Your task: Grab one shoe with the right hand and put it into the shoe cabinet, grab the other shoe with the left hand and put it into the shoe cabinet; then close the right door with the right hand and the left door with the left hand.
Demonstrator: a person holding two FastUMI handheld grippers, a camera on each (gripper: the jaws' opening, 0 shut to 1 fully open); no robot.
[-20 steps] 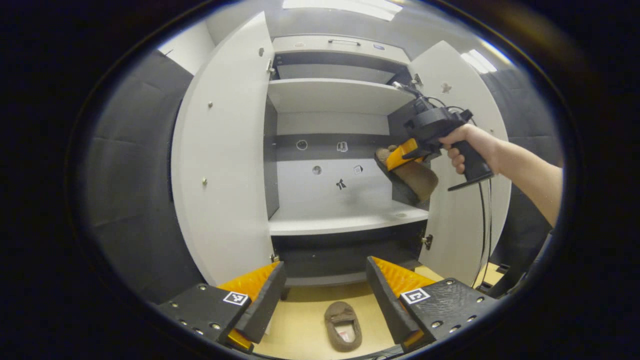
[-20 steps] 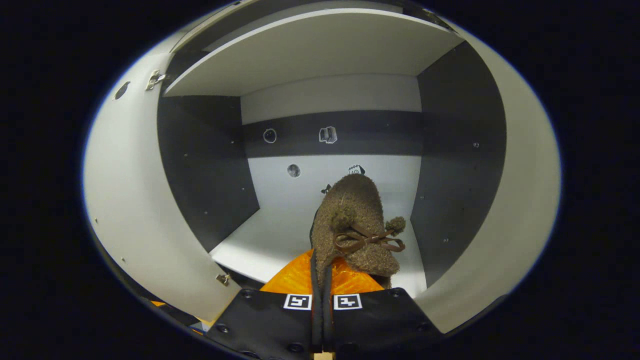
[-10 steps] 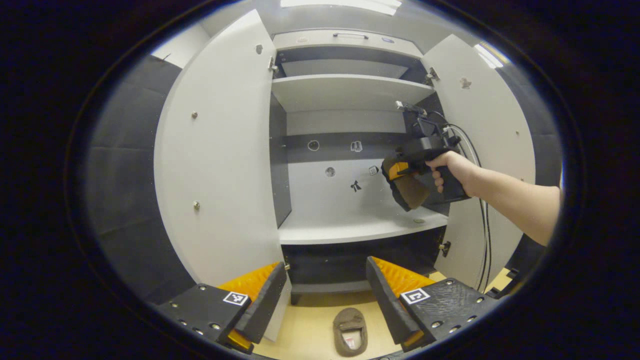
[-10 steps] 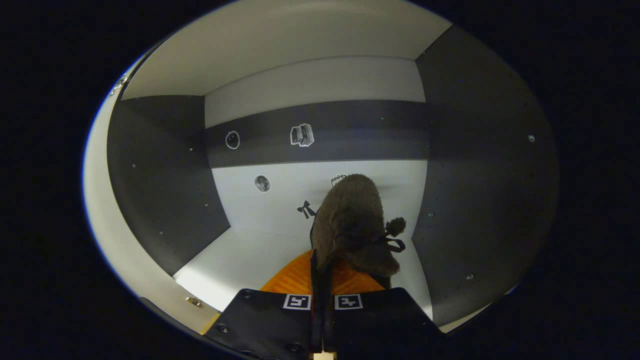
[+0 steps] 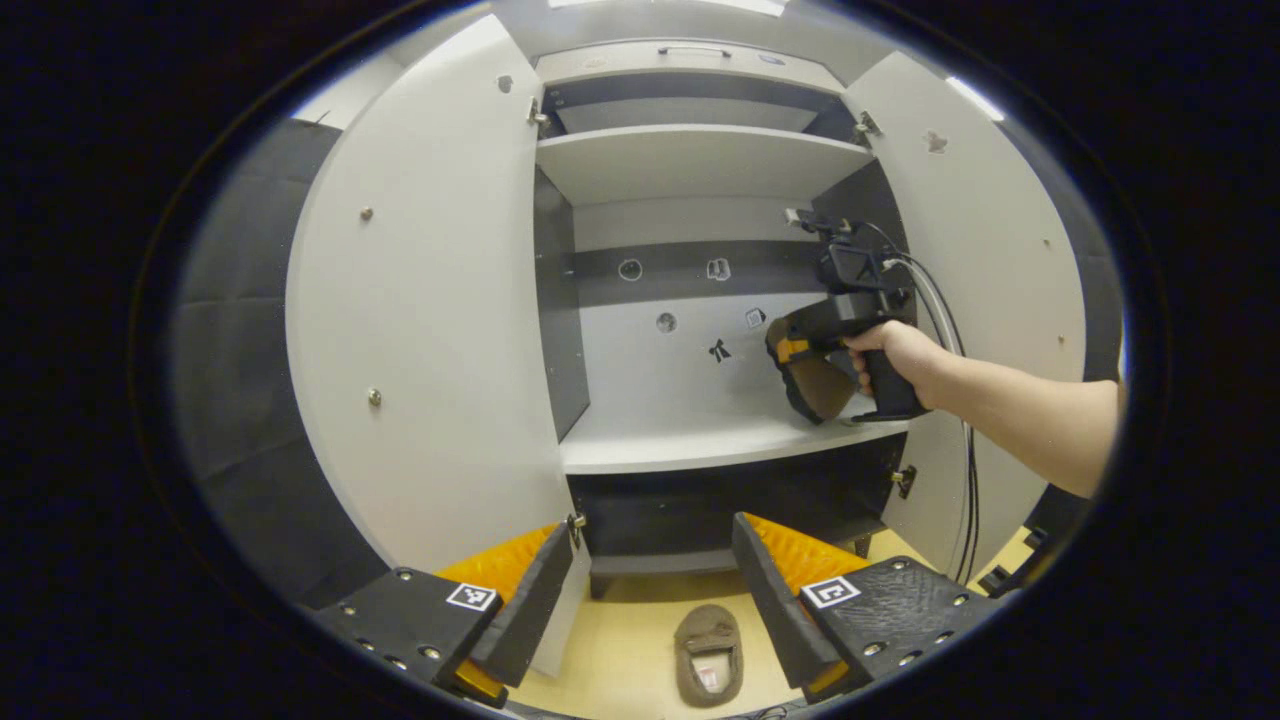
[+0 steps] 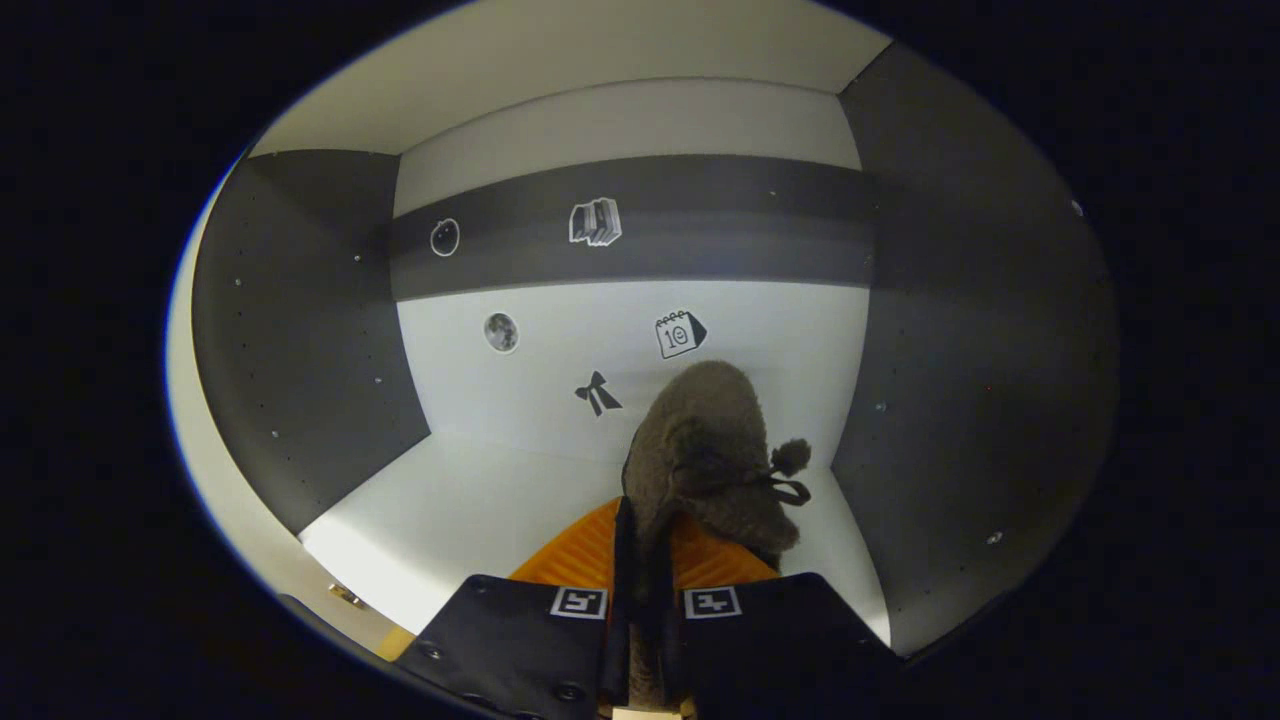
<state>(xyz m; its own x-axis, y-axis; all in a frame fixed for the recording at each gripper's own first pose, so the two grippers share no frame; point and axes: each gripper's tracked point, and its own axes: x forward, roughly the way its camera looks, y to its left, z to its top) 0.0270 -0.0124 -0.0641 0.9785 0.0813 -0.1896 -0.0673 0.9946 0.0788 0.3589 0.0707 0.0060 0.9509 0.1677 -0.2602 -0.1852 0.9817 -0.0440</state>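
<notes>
My right gripper [image 6: 645, 600], clamping the brown slipper [image 6: 712, 455], has sunk deeper into the shoe cabinet [image 5: 700, 165], nearing its shelf [image 6: 480, 510]; left gripper [image 5: 650, 590] gapes wide, idle.

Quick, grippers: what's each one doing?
Left gripper: open, empty.
Right gripper: shut on the brown slipper, over the cabinet shelf.

Right gripper [image 6: 645, 600] reaches forward at mid height, bare forearm [image 5: 1030, 410] extended, hand [image 5: 900, 352] wrapped round the handle, fingers clamped tight on a shoe [image 6: 712, 455]. Left gripper [image 5: 650, 590] sits low, level, fingers spread wide apart, holding nothing.
</notes>
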